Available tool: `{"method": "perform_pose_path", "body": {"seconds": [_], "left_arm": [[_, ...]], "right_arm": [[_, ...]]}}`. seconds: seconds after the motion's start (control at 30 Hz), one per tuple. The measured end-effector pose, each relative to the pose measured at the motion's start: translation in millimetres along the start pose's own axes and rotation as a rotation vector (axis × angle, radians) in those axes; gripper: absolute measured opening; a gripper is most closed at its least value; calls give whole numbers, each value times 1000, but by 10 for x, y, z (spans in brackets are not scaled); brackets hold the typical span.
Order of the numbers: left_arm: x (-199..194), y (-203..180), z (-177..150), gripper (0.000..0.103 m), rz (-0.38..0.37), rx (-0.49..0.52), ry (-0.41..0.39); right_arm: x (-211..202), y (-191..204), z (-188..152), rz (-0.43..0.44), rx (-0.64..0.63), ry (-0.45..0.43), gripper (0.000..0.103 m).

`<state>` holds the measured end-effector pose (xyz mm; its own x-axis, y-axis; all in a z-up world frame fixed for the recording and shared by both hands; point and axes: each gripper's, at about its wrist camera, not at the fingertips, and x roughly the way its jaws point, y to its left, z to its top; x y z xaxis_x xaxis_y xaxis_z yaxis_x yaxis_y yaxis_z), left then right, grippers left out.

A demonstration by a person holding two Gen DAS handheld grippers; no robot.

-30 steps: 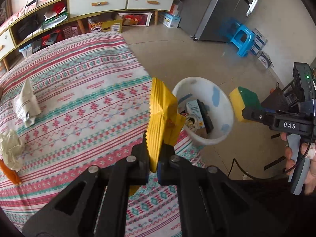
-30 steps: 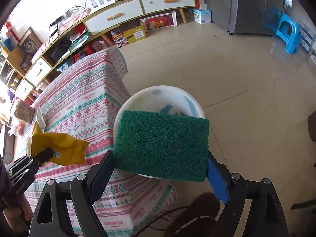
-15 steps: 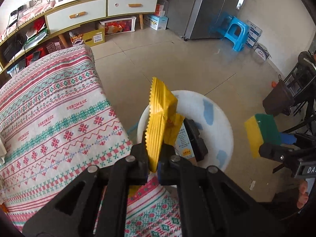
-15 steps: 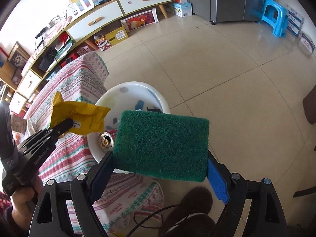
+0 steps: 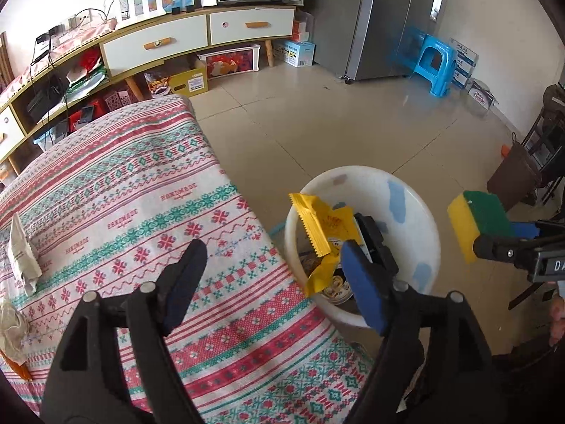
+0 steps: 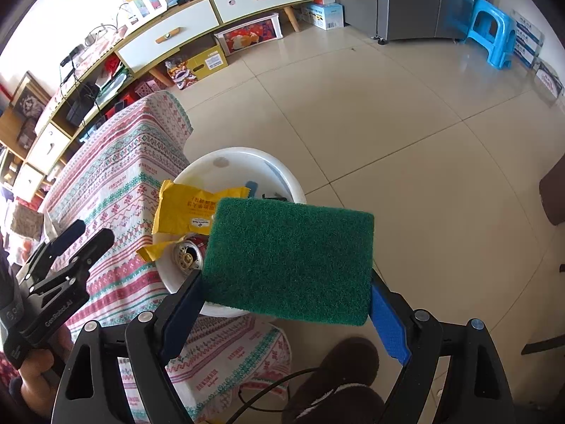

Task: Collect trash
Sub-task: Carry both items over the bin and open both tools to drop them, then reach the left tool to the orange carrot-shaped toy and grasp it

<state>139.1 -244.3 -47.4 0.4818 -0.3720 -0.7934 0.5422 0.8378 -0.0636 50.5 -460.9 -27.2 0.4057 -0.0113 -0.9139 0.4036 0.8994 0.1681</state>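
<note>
My left gripper [image 5: 272, 251] hangs over the table's corner beside the white bin [image 5: 399, 190], its jaws opening with nothing between them. The yellow wrapper [image 5: 323, 233] is loose just past its right fingertip, tipping over the bin's near rim; in the right wrist view the wrapper [image 6: 187, 212] lies across the bin [image 6: 240, 152] above a can [image 6: 187, 254]. My right gripper [image 6: 286, 282] is shut on a green and yellow sponge [image 6: 289, 258], held above the bin's near side. From the left wrist the sponge [image 5: 476, 219] shows to the right of the bin.
A table under a patterned cloth [image 5: 141, 194] carries crumpled paper [image 5: 23, 254] and another wad [image 5: 9, 328] at its left. A cabinet [image 5: 197, 35], fridge [image 5: 388, 17], blue stool [image 5: 434, 63] and brown bin [image 5: 515, 173] ring the tiled floor. A slippered foot [image 6: 335, 371] is below the sponge.
The left jaws have parted and let go of the yellow wrapper, which now tips into the bin. The left gripper moved toward the bin. The sponge stays gripped.
</note>
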Motion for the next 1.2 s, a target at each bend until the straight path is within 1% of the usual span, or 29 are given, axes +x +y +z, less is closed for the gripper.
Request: {"method": "perform_pose_path", "body": {"seconds": [0.07, 0.3, 0.37, 0.47, 0.53, 0.57, 0.6, 0.63, 0.9, 1.2], "left_arm": [[-42, 79, -53, 83, 7, -12, 10], [-223, 378, -284, 86, 45, -47, 35], [-279, 452, -343, 88, 54, -57, 37], [-364, 558, -428, 92, 71, -66, 35], [-411, 635, -486, 93, 82, -72, 33], [-429, 672, -510, 94, 88, -76, 35], [-447, 710, -535, 94, 94, -81, 38], [-464, 749, -555, 94, 100, -88, 40], [-679, 1079, -712, 94, 137, -134, 45], [-903, 1534, -846, 94, 178, -203, 65]], "right_arm": [[24, 37, 17, -2, -2, 3, 88], [138, 185, 98, 1, 2, 20, 89], [172, 245, 128, 17, -5, 22, 89], [229, 341, 164, 52, -9, 25, 92], [260, 403, 177, 57, -13, 31, 94], [265, 437, 179, 57, -19, 31, 97], [268, 478, 184, 56, -27, 28, 100], [265, 511, 184, 55, -33, 25, 100], [255, 836, 141, 38, -98, 32, 100], [286, 1303, 28, 61, -166, 50, 100]]}}
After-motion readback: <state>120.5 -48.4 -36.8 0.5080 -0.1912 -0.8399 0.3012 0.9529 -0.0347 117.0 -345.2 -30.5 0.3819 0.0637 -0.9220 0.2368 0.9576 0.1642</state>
